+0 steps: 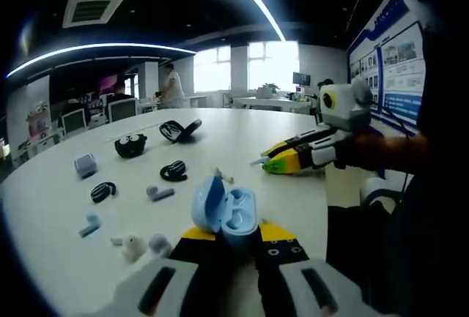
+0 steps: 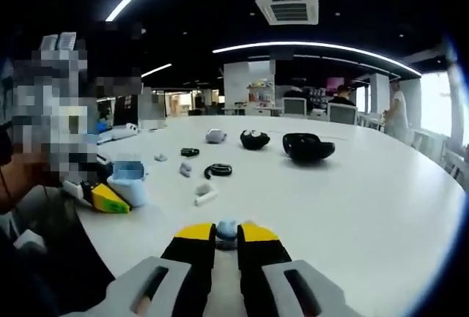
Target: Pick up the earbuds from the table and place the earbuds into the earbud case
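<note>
My left gripper (image 1: pixel 236 235) is shut on the light blue earbud case (image 1: pixel 223 211), which is open, lid up to the left. In the right gripper view the same case (image 2: pixel 128 181) sits at the left in the left gripper (image 2: pixel 108 200). My right gripper (image 2: pixel 226 235) is shut on a small light blue earbud (image 2: pixel 226 229), low over the white table (image 2: pixel 352 192). In the left gripper view the right gripper (image 1: pixel 267 163) reaches in from the right, apart from the case. Loose earbuds lie on the table: a light blue one (image 1: pixel 89 225) and white ones (image 1: pixel 132 246).
Other items are spread over the table: black cases (image 1: pixel 130 145) (image 1: pixel 178 130), a grey case (image 1: pixel 85 165), black ear hooks (image 1: pixel 174 170) (image 1: pixel 102 191), a grey earbud (image 1: pixel 160 192), and a white earbud (image 2: pixel 205 198). A person stands far back by the windows.
</note>
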{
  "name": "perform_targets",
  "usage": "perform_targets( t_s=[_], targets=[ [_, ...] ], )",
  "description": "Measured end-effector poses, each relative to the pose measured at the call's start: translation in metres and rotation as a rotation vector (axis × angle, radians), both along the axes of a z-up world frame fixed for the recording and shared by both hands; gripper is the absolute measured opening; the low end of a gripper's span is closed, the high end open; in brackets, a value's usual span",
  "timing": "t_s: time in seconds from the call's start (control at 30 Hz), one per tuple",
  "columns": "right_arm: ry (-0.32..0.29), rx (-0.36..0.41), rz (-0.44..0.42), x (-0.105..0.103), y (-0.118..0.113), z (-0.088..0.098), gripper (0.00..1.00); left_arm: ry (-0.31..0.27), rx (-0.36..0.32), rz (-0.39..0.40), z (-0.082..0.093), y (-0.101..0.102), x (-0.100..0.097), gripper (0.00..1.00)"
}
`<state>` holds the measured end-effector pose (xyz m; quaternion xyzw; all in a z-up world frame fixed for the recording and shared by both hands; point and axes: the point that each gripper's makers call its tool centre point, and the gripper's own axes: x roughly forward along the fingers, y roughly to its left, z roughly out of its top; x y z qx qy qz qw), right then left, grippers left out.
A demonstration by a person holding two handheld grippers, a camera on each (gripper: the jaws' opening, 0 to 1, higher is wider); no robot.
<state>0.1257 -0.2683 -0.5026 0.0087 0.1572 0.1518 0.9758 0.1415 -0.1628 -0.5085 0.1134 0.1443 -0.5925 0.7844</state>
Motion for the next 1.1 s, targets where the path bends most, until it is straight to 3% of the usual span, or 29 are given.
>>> perform_targets(
  t_s=[0.23, 0.5, 0.67, 1.1],
  targets=[
    [0.020, 0.090, 0.154, -0.004, 0.028, 0.024, 0.11, -0.005, 0.001, -0.002, 0.000, 0.000, 0.000, 0.19],
    [0.041, 0.058, 0.358, -0.008, 0.071, 0.049, 0.11, -0.015, 0.005, -0.005, 0.001, 0.000, 0.000, 0.19],
    [0.118, 0.064, 0.465, -0.010, 0.092, 0.050, 0.11, -0.016, 0.002, -0.005, 0.001, -0.001, 0.000, 0.19],
    [0.199, 0.017, 0.559, -0.001, 0.113, 0.049, 0.11, -0.029, 0.010, -0.014, 0.001, -0.002, -0.001, 0.19]
  ],
)
